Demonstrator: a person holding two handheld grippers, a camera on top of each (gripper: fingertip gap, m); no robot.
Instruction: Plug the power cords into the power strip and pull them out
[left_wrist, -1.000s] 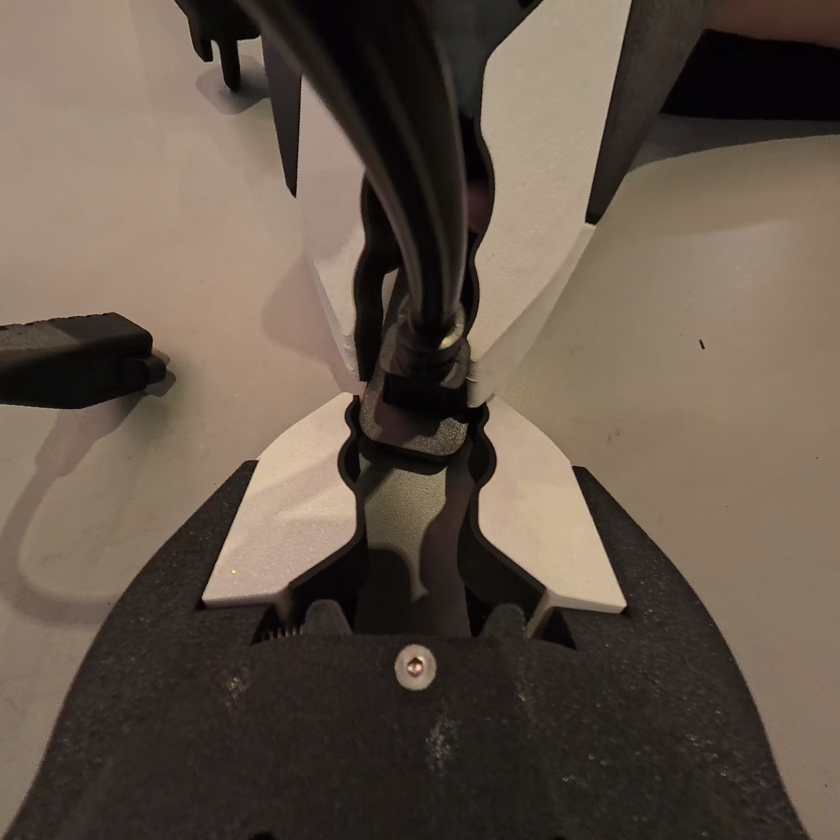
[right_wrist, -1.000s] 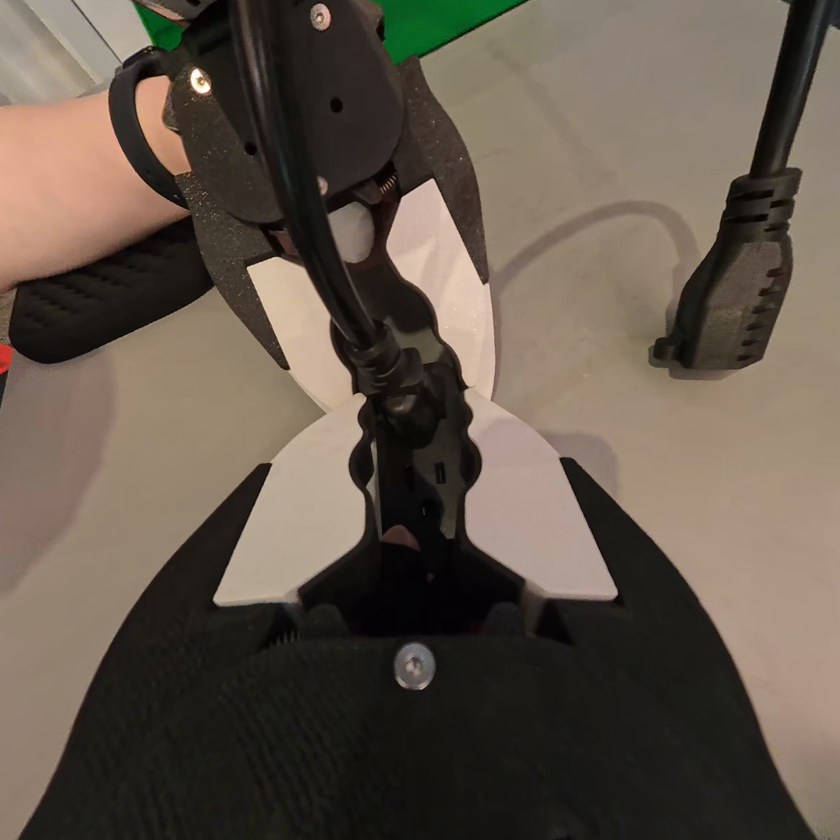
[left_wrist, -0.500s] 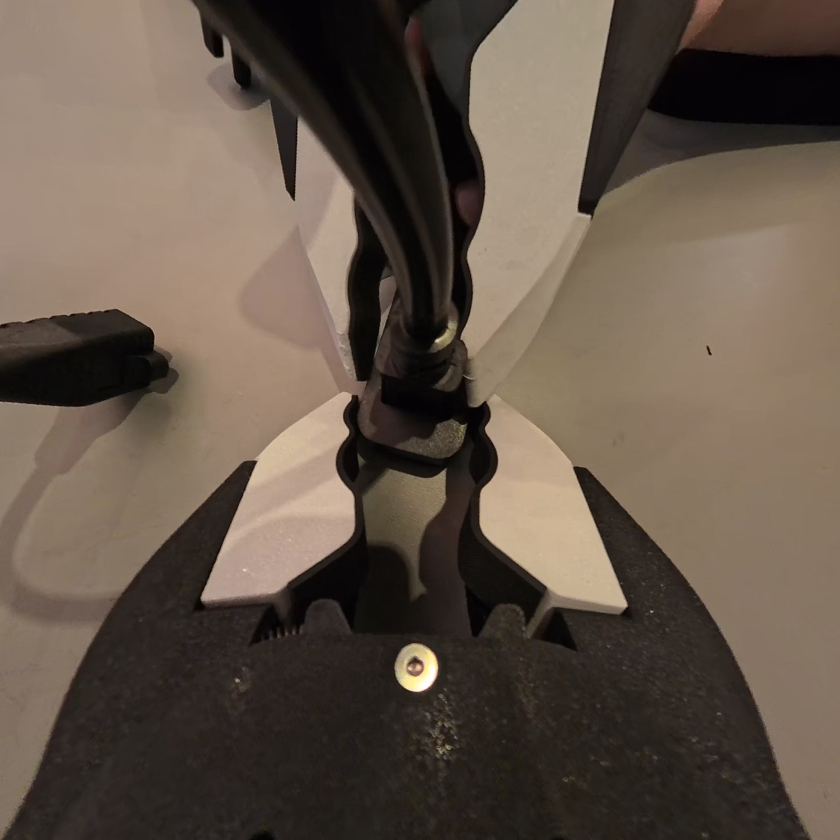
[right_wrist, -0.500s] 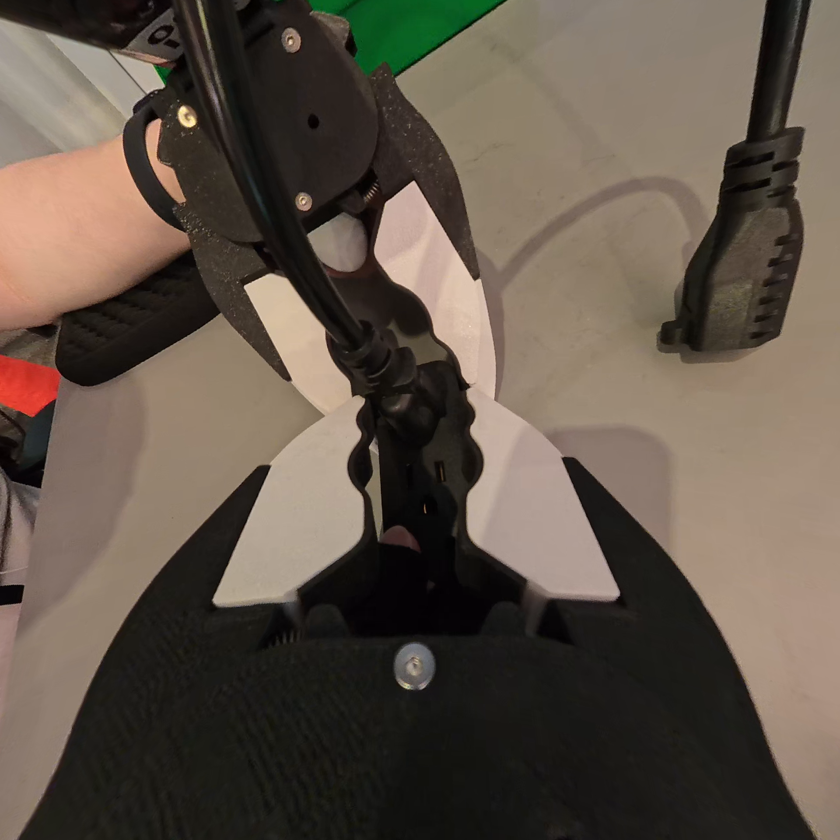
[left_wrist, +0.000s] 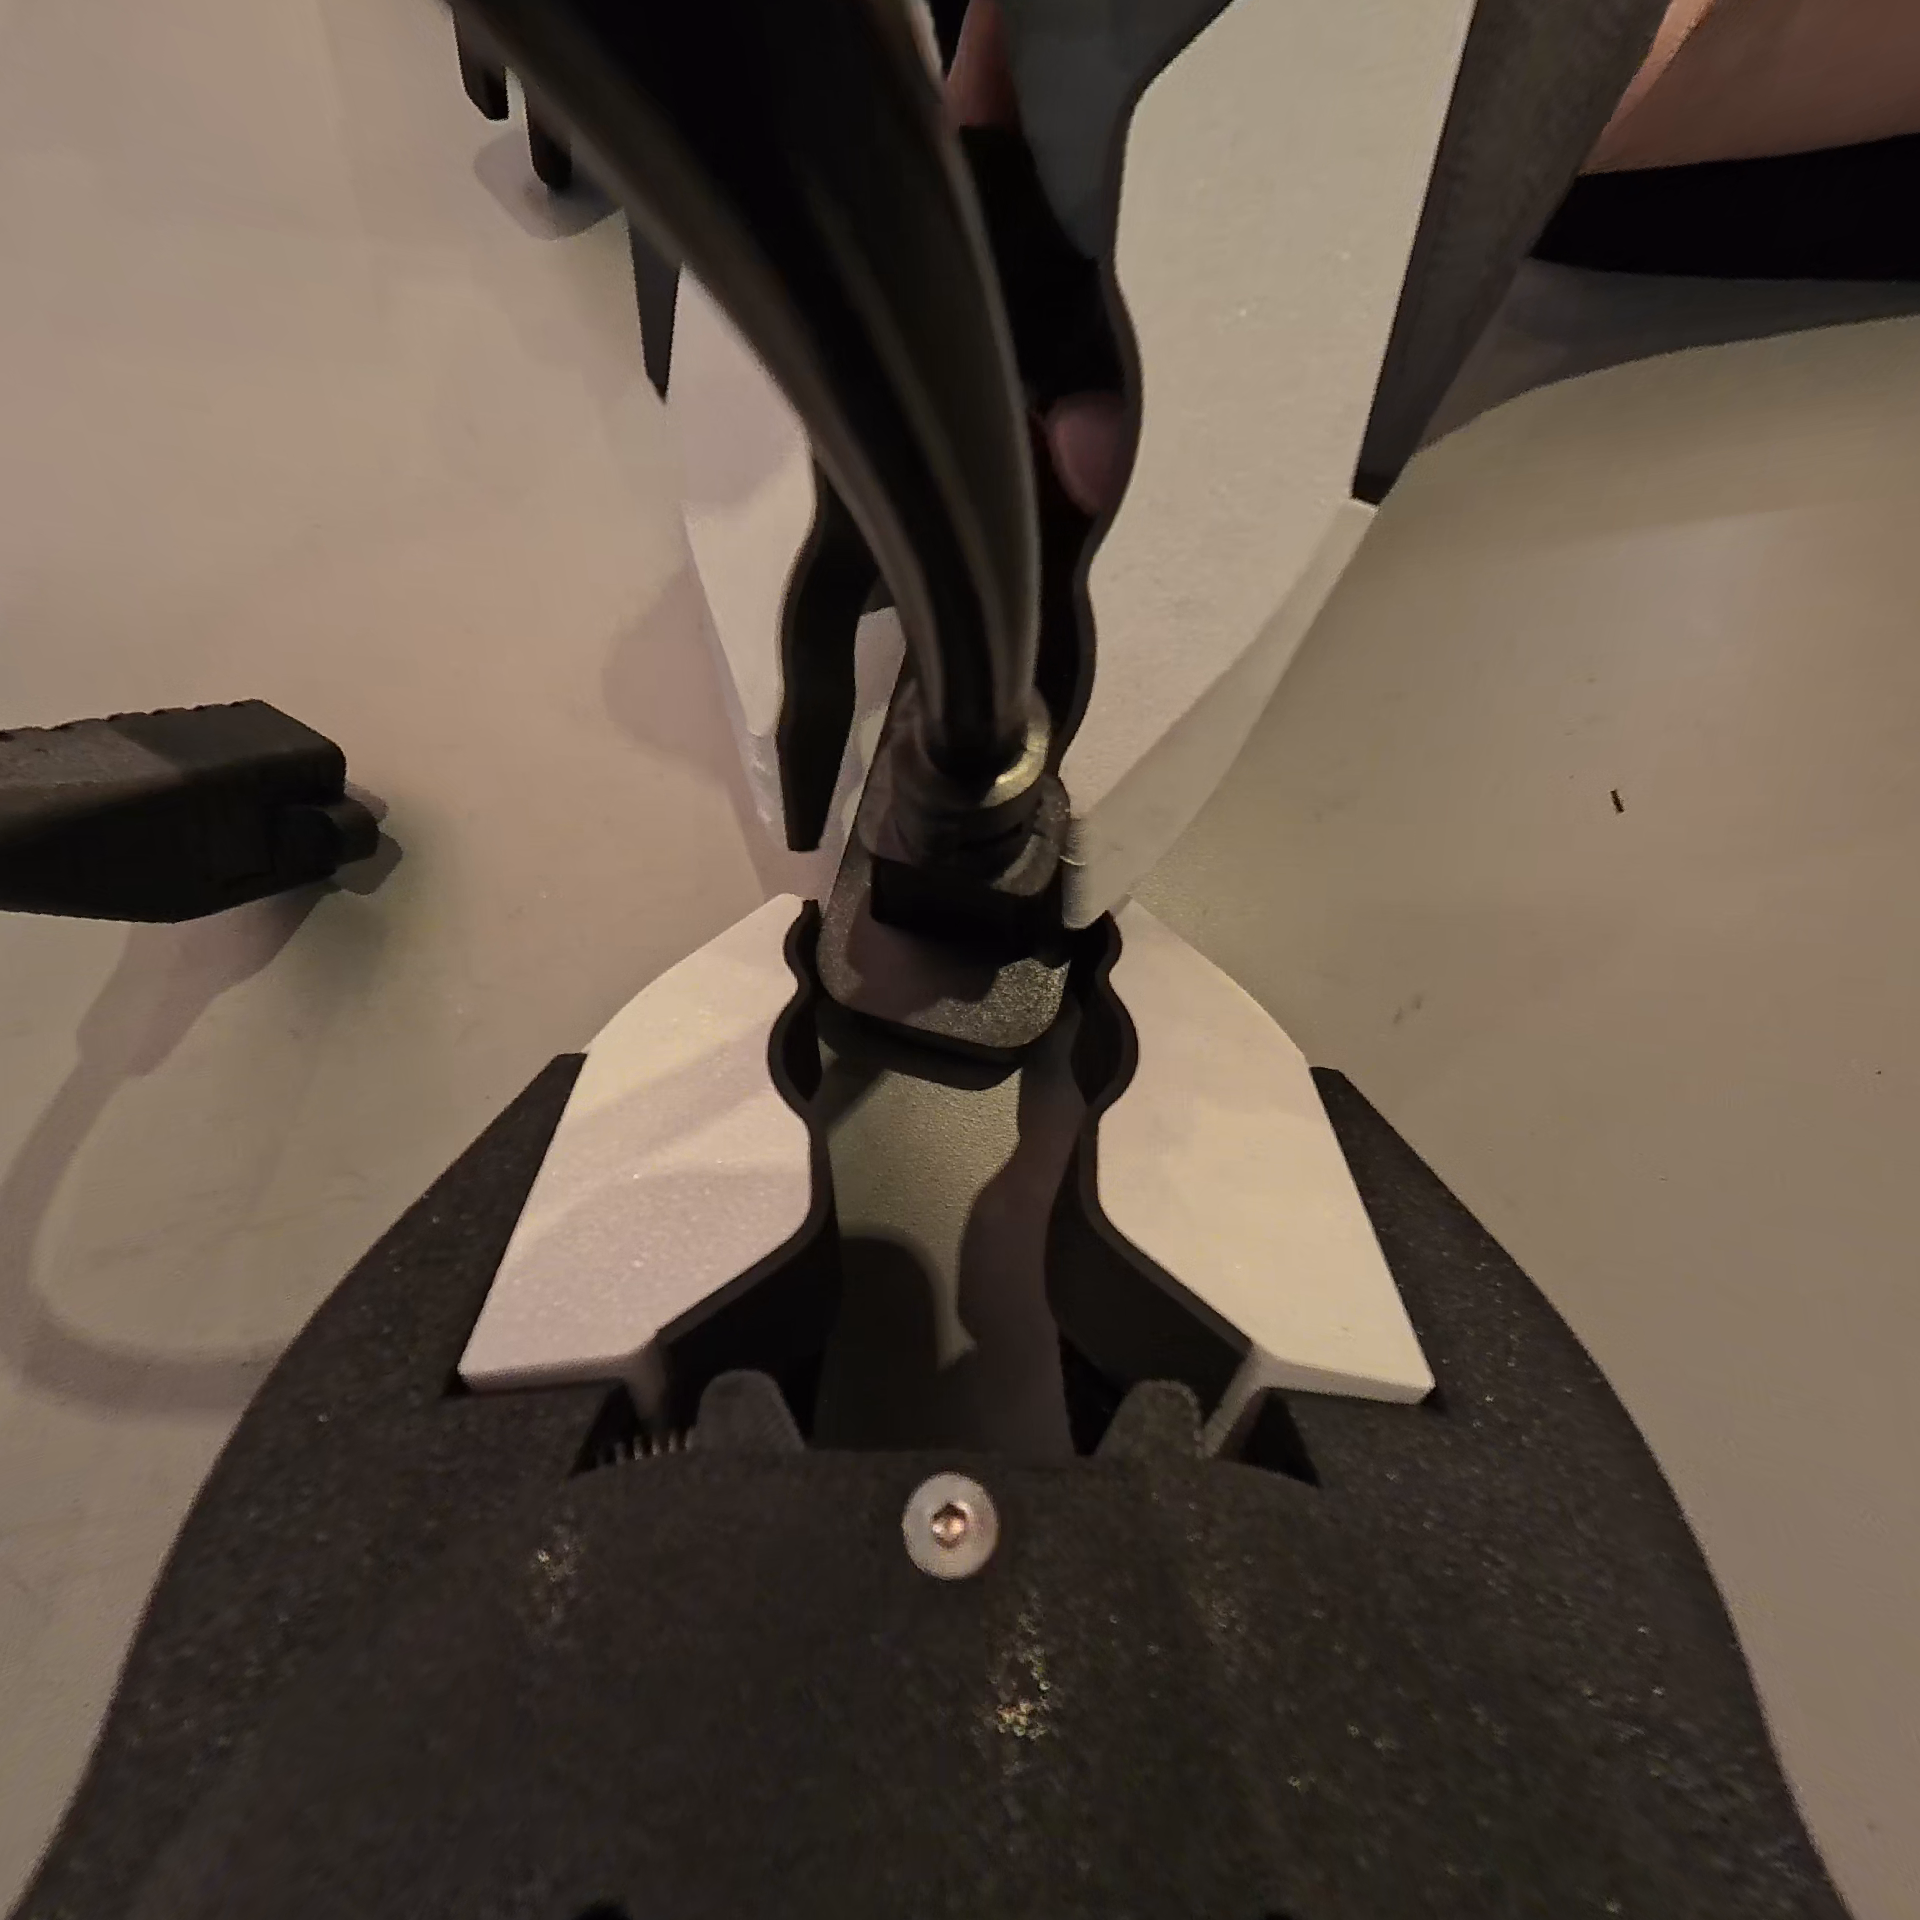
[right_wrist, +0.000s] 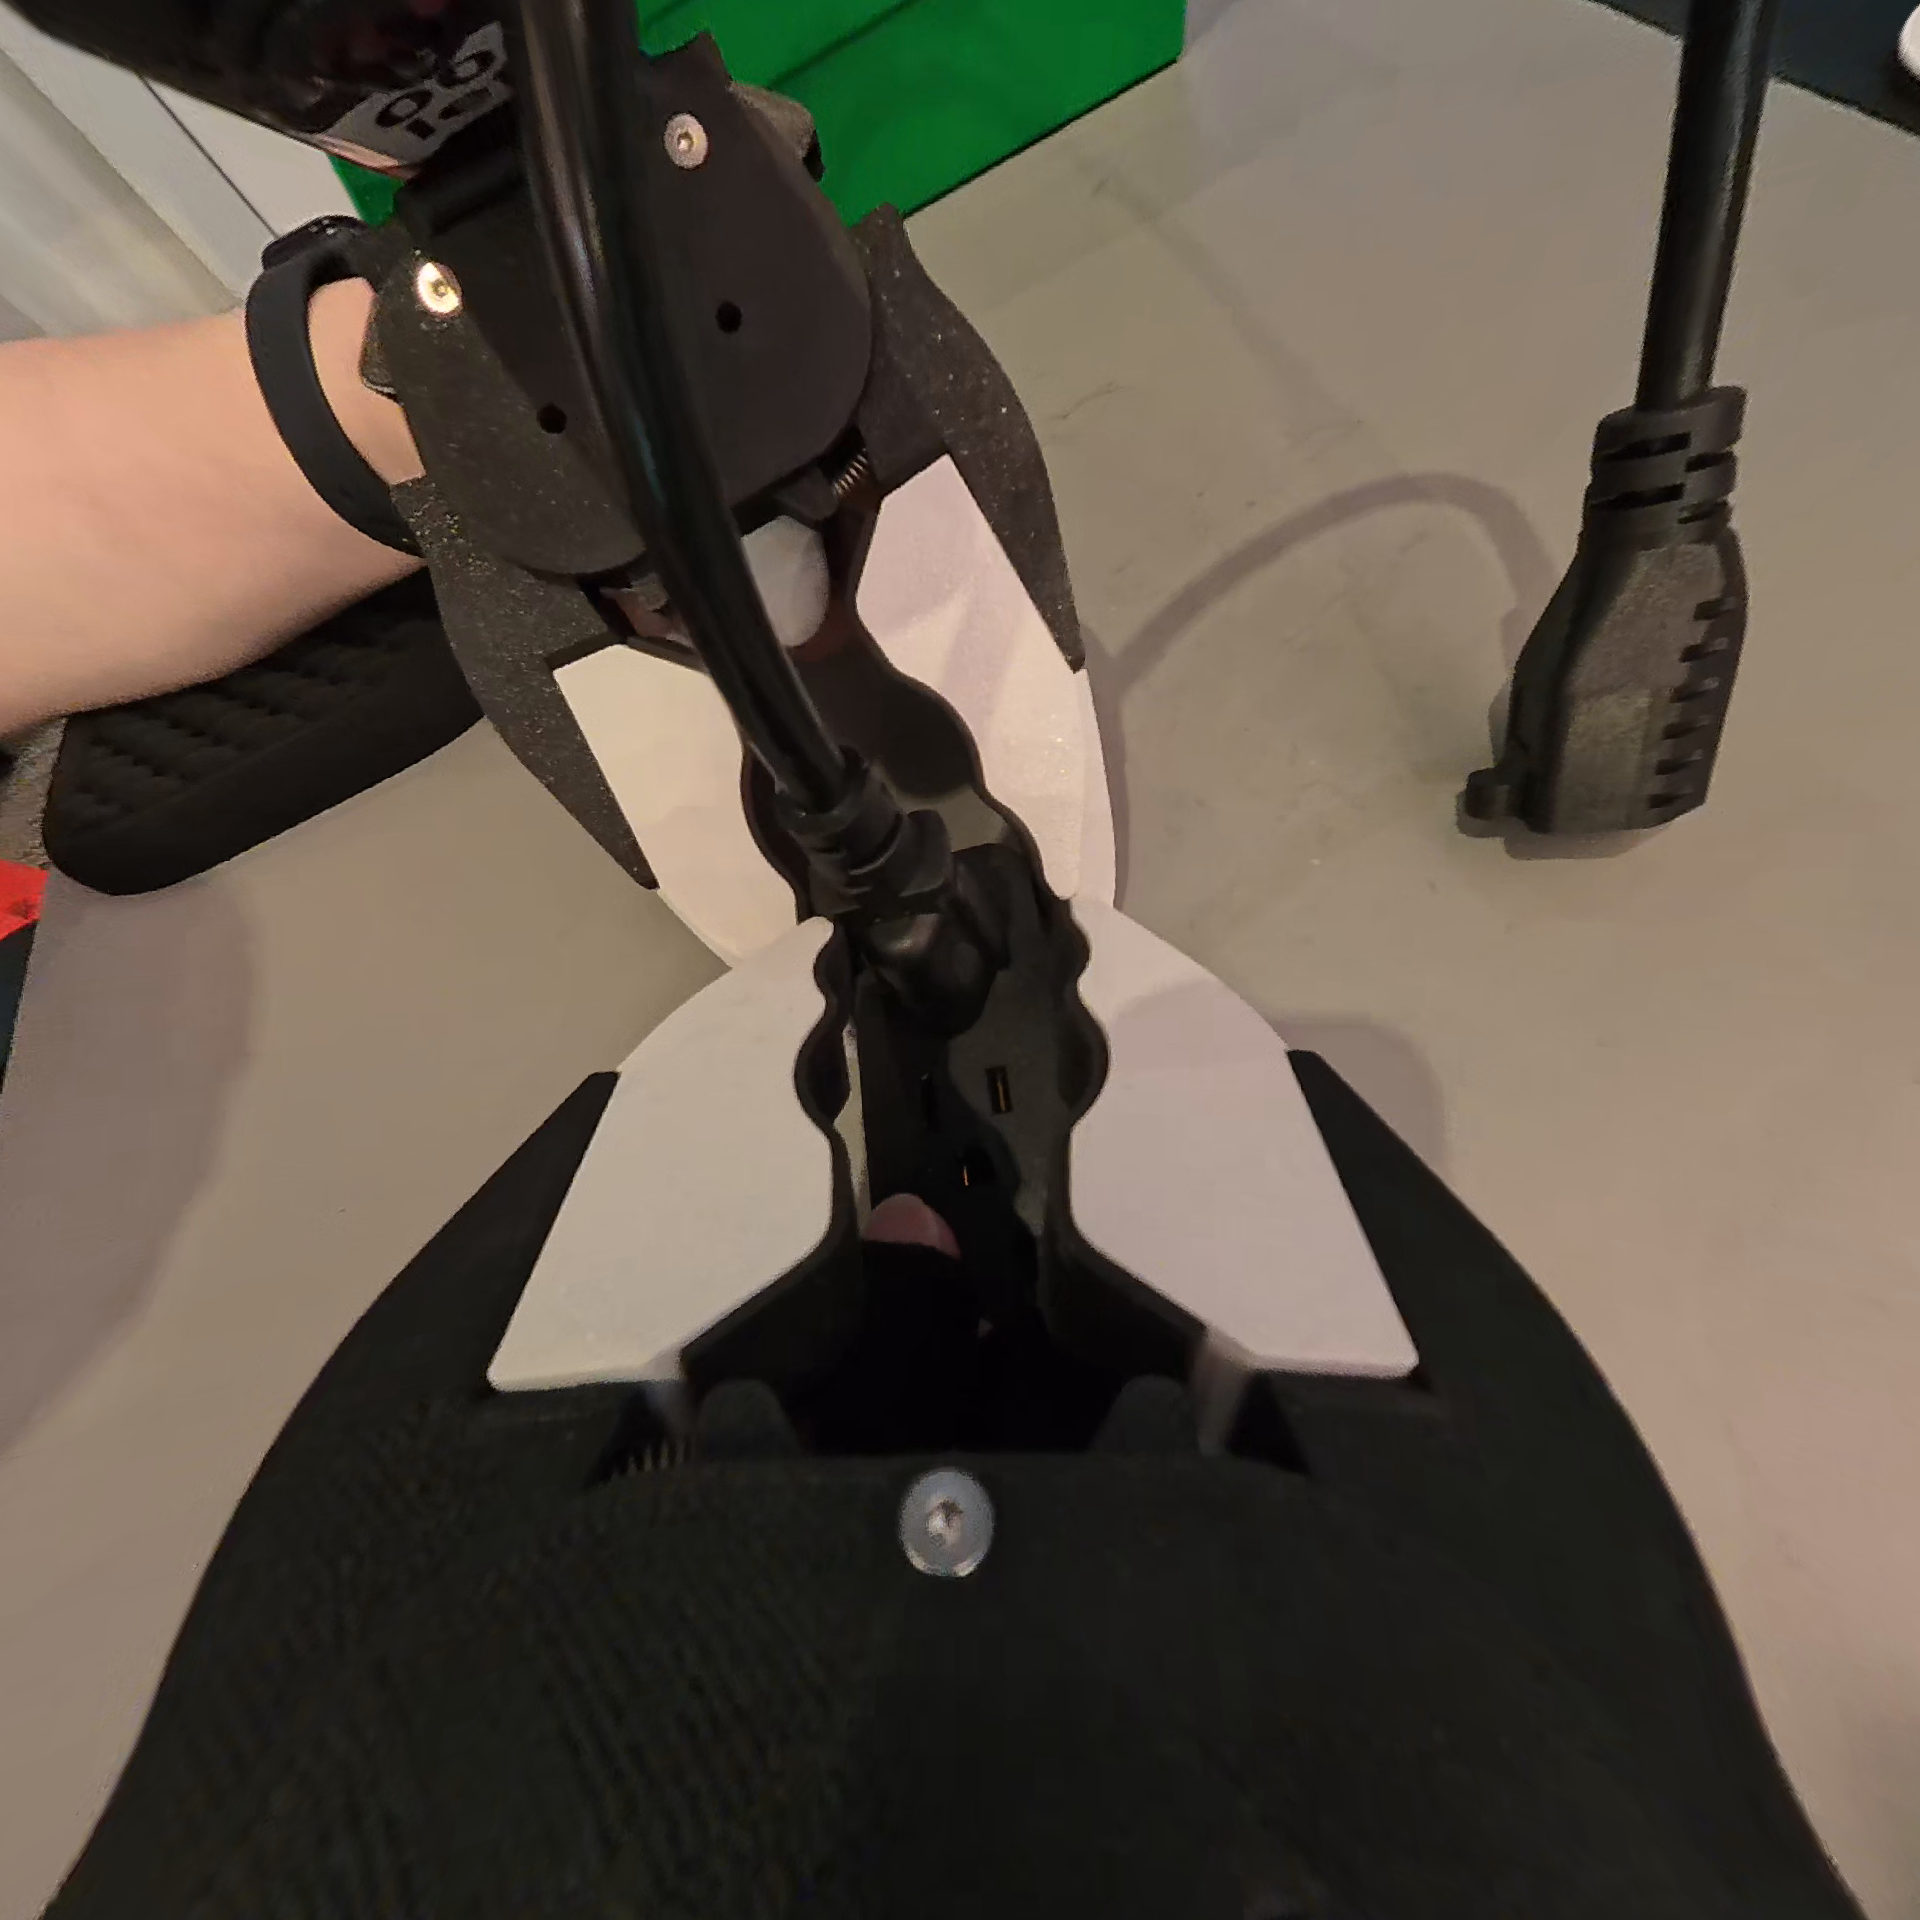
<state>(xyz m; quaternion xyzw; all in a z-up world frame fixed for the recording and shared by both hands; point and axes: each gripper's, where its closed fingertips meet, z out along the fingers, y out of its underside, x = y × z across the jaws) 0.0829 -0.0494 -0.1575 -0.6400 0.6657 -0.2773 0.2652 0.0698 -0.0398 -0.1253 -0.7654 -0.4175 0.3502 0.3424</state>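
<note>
Pale table (right_wrist: 1455, 1039) under you carries a spare ribbed black plug (right_wrist: 1631, 665); your left gripper (left_wrist: 951, 925) pinches the plug (left_wrist: 940, 966), your right gripper (right_wrist: 951, 977) clamps the black power strip (right_wrist: 987, 1122).

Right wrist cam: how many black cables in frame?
2. One cable drops from the top edge to the plug at the power strip in the right gripper. A second cable at far right ends in a connector on the table. More may be off-frame.

My grainy matt-black plastic claw (left_wrist: 945, 935) with smooth white fingers (left_wrist: 675, 1174) faced a glossy black rubbery cord (left_wrist: 894, 343) over a smooth pale matt tabletop (left_wrist: 1558, 935).
</note>
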